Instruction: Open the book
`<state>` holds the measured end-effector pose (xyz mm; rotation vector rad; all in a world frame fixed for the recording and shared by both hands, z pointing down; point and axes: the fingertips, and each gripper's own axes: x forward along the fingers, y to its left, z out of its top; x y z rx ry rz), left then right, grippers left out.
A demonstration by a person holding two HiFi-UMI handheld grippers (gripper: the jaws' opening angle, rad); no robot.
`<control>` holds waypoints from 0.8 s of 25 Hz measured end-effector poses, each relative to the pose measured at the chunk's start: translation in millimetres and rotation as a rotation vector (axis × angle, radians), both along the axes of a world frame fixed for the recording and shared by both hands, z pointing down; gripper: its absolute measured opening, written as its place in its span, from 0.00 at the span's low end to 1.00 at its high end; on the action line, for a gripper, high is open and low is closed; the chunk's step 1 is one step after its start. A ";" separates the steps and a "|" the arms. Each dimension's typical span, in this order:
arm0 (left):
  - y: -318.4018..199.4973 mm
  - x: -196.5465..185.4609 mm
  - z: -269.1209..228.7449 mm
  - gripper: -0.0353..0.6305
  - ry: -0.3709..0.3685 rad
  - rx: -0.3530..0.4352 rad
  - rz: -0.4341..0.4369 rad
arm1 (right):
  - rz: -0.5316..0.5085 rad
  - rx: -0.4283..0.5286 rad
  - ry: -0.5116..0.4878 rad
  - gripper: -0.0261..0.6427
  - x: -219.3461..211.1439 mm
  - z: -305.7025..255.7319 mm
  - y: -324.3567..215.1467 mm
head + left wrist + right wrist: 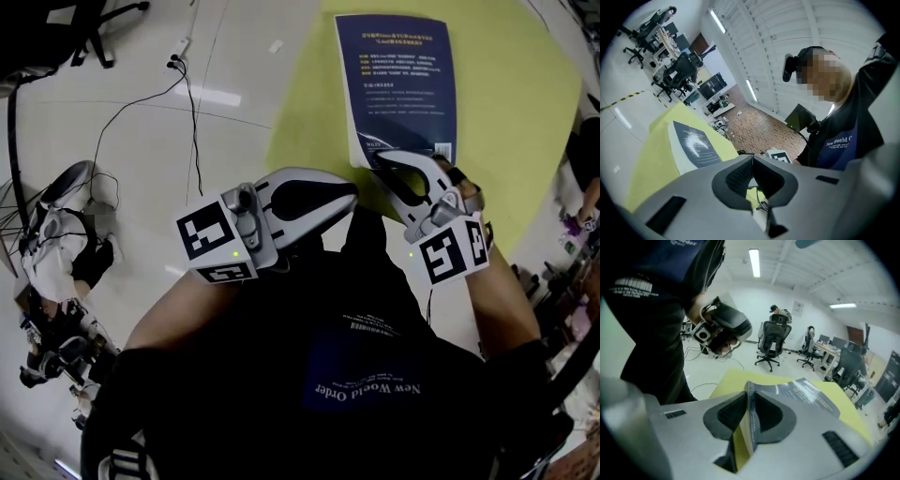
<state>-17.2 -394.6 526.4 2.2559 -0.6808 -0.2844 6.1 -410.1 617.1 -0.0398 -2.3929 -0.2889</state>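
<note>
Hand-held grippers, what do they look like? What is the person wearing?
The left hand-held gripper and right hand-held gripper each have curved light-grey jaws with black pads, plus a cube of black-and-white square markers and a green light. The person's top is black with a navy panel and white lettering.

Print on the book point(398, 80) cover showing too small to read; its near corner sitting hidden between the right gripper point(382, 161) jaws. Person's torso point(375, 319) covering the yellow table point(305, 122) near edge in head view; far edge running off the picture top
</note>
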 end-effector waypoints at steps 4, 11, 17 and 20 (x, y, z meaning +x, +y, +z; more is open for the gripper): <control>3.4 3.4 -2.1 0.06 -0.002 -0.005 0.010 | 0.109 -0.086 -0.104 0.11 9.2 -27.1 -11.9; 12.7 10.1 -1.0 0.06 -0.003 -0.012 0.049 | 0.538 -0.385 -0.492 0.10 42.4 -76.9 -45.7; 10.1 17.7 -1.1 0.06 -0.008 -0.021 0.078 | 0.840 -0.575 -0.794 0.10 104.8 -103.1 -86.1; 8.6 22.8 -2.1 0.06 -0.014 -0.023 0.089 | 0.945 -0.623 -0.891 0.10 143.4 -102.3 -104.5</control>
